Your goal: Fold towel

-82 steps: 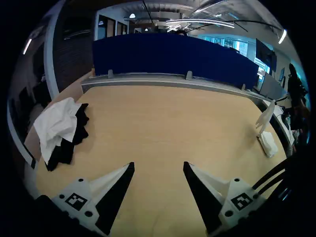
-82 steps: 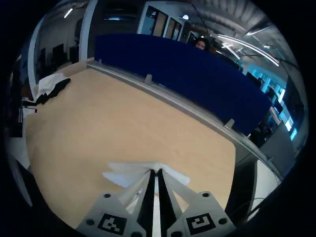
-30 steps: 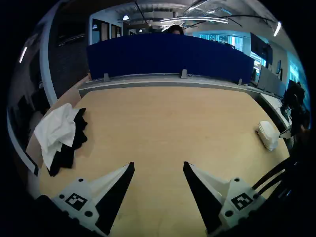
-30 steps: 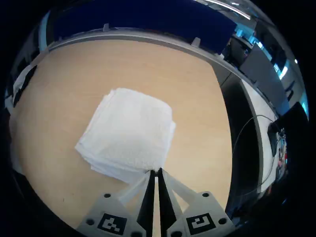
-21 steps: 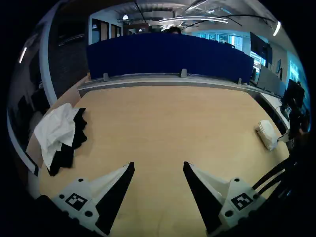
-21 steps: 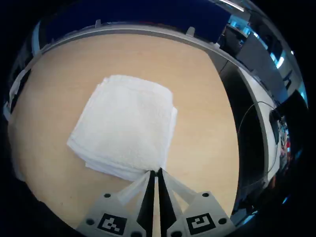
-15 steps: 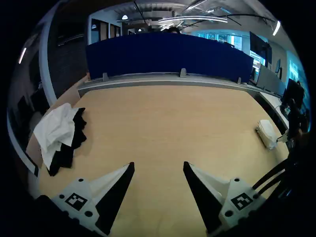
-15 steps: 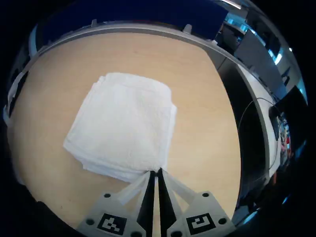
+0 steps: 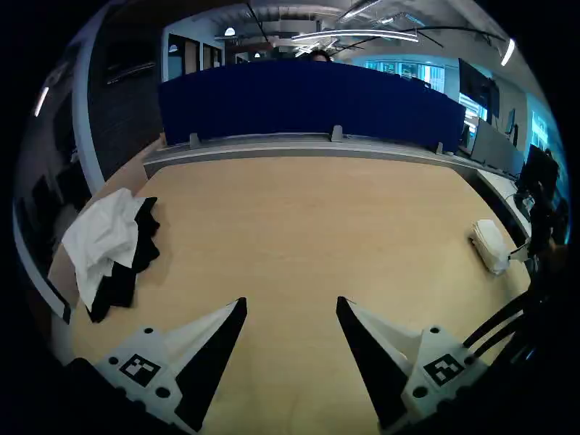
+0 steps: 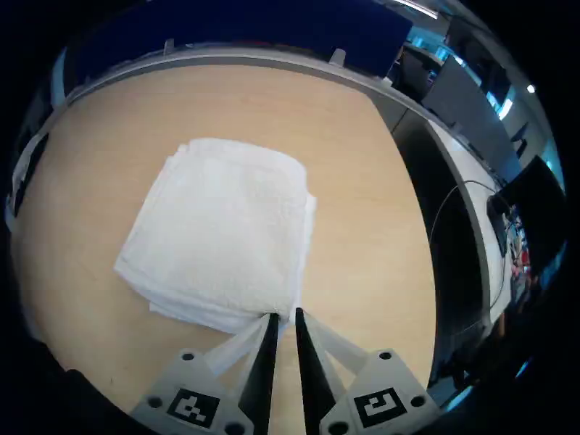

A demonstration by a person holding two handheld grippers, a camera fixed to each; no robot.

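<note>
Towel (image 10: 221,228), folded square, was laid on the table (image 10: 362,181); the right gripper (image 10: 286,313) was seen narrowly parted at its near corner, while the left gripper (image 9: 291,299) was held spread wide above the table.

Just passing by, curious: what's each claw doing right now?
Left claw: open, empty above the table.
Right claw: slightly open at the folded towel's corner.

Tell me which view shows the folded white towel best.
The right gripper view: the folded white towel lies close, its stacked layers plain. The left gripper view shows it small, far off on the table.
</note>
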